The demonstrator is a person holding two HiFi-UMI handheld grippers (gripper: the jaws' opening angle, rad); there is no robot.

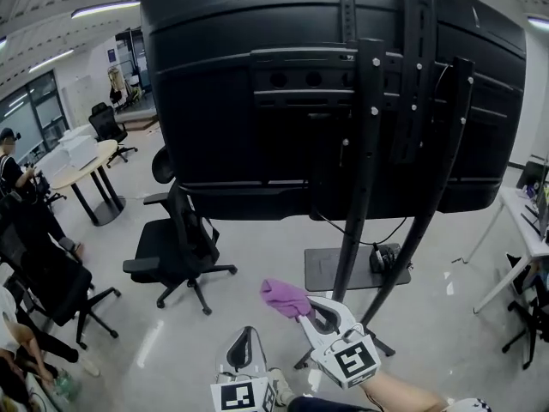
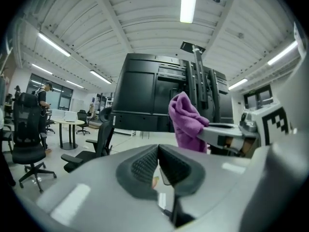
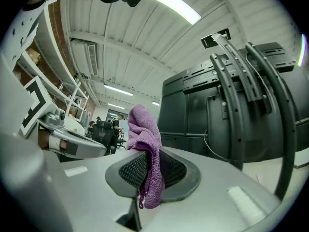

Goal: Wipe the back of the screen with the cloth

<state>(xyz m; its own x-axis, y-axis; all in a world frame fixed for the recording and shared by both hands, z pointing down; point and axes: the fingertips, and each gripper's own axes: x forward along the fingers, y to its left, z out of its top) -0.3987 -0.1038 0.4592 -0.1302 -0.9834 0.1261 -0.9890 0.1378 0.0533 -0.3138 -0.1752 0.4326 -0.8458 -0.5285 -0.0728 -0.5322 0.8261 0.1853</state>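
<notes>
Below screen (image 1: 257,101), right gripper (image 3: 150,164) pinching cloth (image 3: 144,128), left gripper (image 2: 157,162) seemingly closed

The floor (image 1: 257,256) before you is pale grey and glossy, streaked with reflected ceiling light. Straight ahead, the black stand (image 1: 352,230) rests on it. The stand's slanted legs come down beside a flat dark base plate (image 1: 330,269), which has a small dark box (image 1: 383,258) lying at its right end. The stand holds the screen (image 1: 257,101) clear of the floor. To your left a black office chair (image 1: 176,247) stands on its castors. A second black chair (image 1: 51,286) is nearer the left edge, and beyond them is a round table (image 1: 86,157) on a pedestal foot. At your right a white desk (image 1: 523,217) stands on thin white legs.
</notes>
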